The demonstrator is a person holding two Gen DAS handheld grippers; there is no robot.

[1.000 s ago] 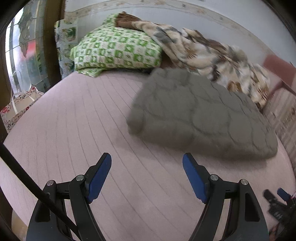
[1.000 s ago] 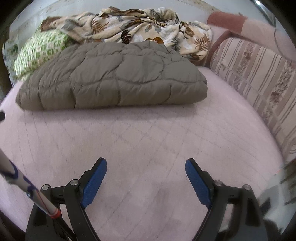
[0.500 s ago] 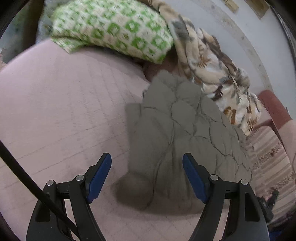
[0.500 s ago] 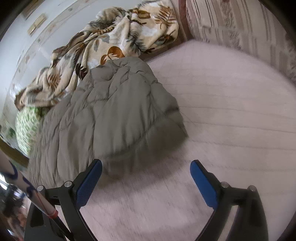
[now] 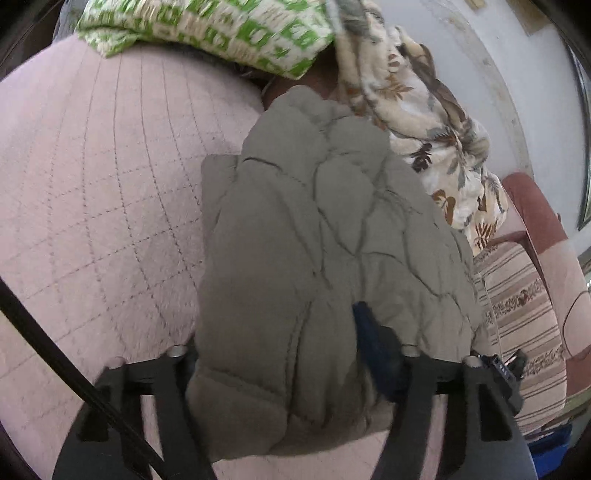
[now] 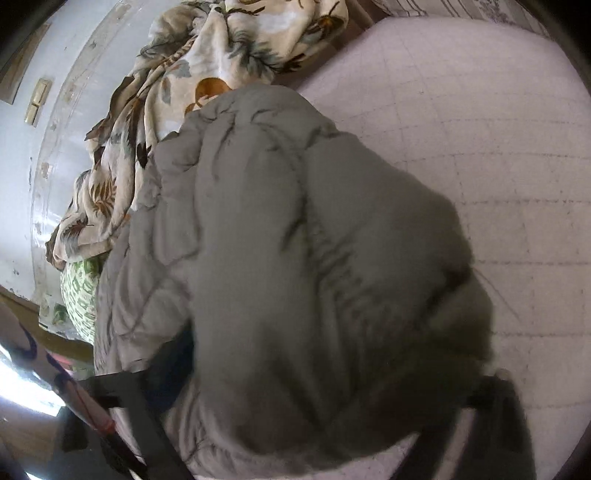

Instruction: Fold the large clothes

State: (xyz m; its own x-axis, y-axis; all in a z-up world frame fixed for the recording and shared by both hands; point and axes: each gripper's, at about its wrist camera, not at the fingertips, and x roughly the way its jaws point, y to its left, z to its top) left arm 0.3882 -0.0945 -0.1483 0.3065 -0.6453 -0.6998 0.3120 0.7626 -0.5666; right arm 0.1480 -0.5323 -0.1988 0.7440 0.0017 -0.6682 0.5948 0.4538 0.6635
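A grey-brown quilted jacket [image 5: 314, 240] lies folded in a thick bundle on the pink bed cover [image 5: 92, 203]. My left gripper [image 5: 280, 354] is open, with the near left end of the jacket between its jaws; one blue pad [image 5: 369, 339] shows against the fabric, the other is hidden. In the right wrist view the jacket [image 6: 295, 258] fills the middle. My right gripper [image 6: 325, 387] is open around the jacket's right end, and its fingertips are covered by the fabric.
A green-and-white checked pillow [image 5: 221, 33] and a leaf-print blanket [image 5: 424, 122] lie behind the jacket by the wall. A striped cushion [image 5: 524, 314] lies along the right side. Pink bed cover [image 6: 498, 147] stretches right of the jacket.
Both grippers have moved forward from the bare bed cover up to the jacket. Its two ends now sit between their open jaws.
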